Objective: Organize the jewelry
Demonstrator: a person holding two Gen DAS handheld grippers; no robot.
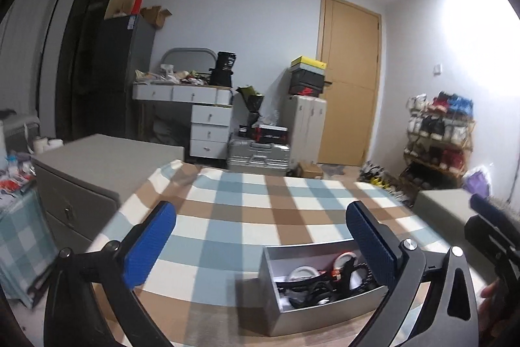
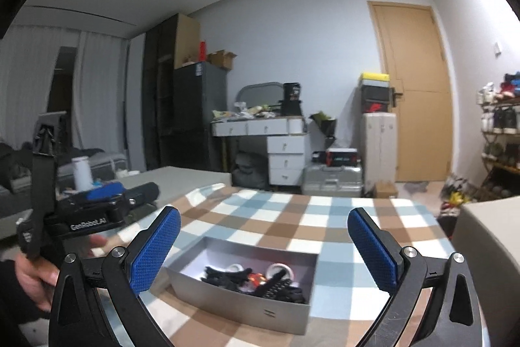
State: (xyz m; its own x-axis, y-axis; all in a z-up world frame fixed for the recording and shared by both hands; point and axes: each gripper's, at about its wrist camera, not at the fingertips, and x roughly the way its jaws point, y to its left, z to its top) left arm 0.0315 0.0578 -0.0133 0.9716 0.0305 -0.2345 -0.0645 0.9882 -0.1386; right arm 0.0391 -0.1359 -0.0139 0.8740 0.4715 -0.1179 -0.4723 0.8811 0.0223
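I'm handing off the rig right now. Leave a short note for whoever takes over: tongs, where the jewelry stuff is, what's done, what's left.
Left tongs: open, empty, above the checkered tablecloth.
Right tongs: open, empty, above the same cloth.
Silver box: open on the cloth, near edge, holding a tangle of black, white and red pieces.
Done: nothing visibly sorted; no piece lies outside the box.
Left: probably take the pieces out and arrange them; the tangle may need both tongs.

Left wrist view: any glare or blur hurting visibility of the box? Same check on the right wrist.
Left wrist view: blown-out glare at upper right washes the wall; heavy fisheye bend; the silver box is slightly soft and partly hidden behind a pad of the left tool. Right wrist view: even light, no glare; box sharper between the open pads of the right tool, its dark contents hard to separate.
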